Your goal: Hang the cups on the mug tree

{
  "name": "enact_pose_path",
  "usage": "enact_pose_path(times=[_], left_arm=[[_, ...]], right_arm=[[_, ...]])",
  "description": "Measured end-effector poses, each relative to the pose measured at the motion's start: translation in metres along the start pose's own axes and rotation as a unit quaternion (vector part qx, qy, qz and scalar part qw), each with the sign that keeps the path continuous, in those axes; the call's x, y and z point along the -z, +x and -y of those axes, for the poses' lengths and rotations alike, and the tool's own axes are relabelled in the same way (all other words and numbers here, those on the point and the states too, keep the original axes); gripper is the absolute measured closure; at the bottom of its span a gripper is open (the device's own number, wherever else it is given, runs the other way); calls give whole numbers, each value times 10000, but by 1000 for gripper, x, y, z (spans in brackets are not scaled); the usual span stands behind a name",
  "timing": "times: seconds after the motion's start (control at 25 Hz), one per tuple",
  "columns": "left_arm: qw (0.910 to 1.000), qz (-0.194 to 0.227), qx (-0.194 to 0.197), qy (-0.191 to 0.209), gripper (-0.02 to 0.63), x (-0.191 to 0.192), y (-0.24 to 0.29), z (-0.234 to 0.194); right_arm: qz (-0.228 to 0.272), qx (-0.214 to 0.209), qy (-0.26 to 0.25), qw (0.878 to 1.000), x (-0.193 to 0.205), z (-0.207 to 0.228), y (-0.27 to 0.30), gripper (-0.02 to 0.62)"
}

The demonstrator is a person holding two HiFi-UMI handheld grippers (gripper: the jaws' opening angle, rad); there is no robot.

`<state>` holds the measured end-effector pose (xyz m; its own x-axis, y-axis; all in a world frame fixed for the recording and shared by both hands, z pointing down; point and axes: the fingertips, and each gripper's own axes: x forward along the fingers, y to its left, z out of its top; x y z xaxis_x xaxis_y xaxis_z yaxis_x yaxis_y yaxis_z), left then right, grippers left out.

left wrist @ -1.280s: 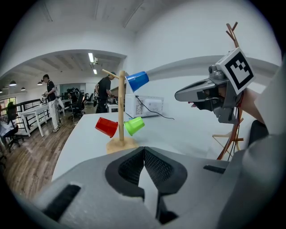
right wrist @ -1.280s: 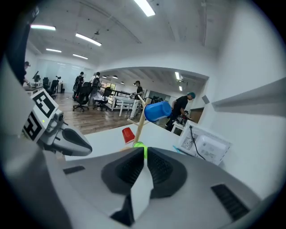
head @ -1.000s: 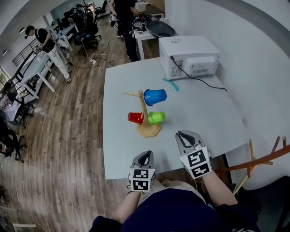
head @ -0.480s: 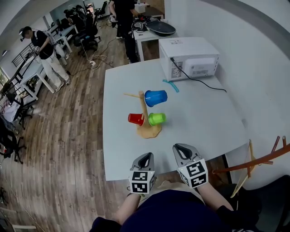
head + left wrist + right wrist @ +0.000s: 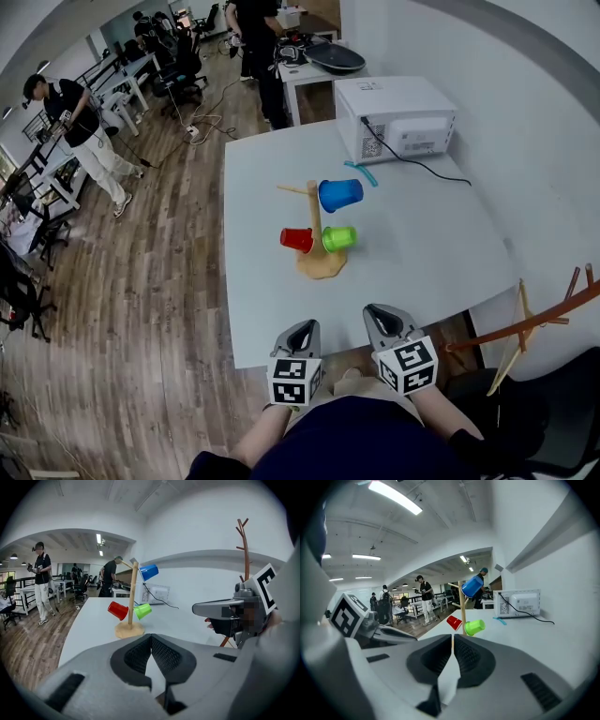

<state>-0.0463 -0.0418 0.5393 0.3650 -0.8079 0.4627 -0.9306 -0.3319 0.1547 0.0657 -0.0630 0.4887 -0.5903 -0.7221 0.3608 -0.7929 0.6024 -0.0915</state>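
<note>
Head view shows me the tree (image 5: 317,220) standing near the middle of the table (image 5: 422,244) on its wide flat foot, so I think it will not tip. Three cups hang on it. The blue cup (image 5: 339,194) is up high, on the wall side of the tree. The red cup (image 5: 297,239) and the green cup (image 5: 337,238) are low down, one on each side of the pole. I cannot tell how each cup hooks on. I see no loose cup on the table, so I think the job is done.

My left gripper (image 5: 302,328) and right gripper (image 5: 382,316) are side by side, well apart from the tree, at the table edge closest to me. Both have their jaws pressed together with nothing in them. That makes sense to me, as there is nothing to carry.

All round the tree the table is bare, so there is lots of room to move. Behind the tree, at the far edge, sits a white box (image 5: 394,117) with a black cord. A small teal thing (image 5: 361,174) lies between the box and the tree. Past the table on the red cup's side is open floor. A wooden rack (image 5: 534,323) stands off the table near my right gripper, so I would mind that side.
</note>
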Motion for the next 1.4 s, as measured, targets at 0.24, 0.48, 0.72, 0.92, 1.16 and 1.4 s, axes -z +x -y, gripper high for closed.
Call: enact_pose_path(times=[0.24,0.48,0.72,0.92,1.16,1.4], left_arm=[[10000,3,83,45,587,4,-21,-9],[9999,33,137,21,586,13,-38,-15],[9998,102,133,-61,586,20,-50,-19],[9998,93,132,-118,586,29,-59,-21],[9998,118,88,-135,586,34,-68,-26],[9998,116,75,-137,586,38,-77,-30]], right_arm=[[101,-59,245,9996,1,-29,-6,558],[130,-102,405,9990,7,-52,-15,560],[113,-89,377,9992,15,-69,-24,560],[148,-117,445,9988,19,-80,-27,561],[206,-137,434,9988,19,-90,-28,561],[217,-164,324,9991,21,-101,-27,566]])
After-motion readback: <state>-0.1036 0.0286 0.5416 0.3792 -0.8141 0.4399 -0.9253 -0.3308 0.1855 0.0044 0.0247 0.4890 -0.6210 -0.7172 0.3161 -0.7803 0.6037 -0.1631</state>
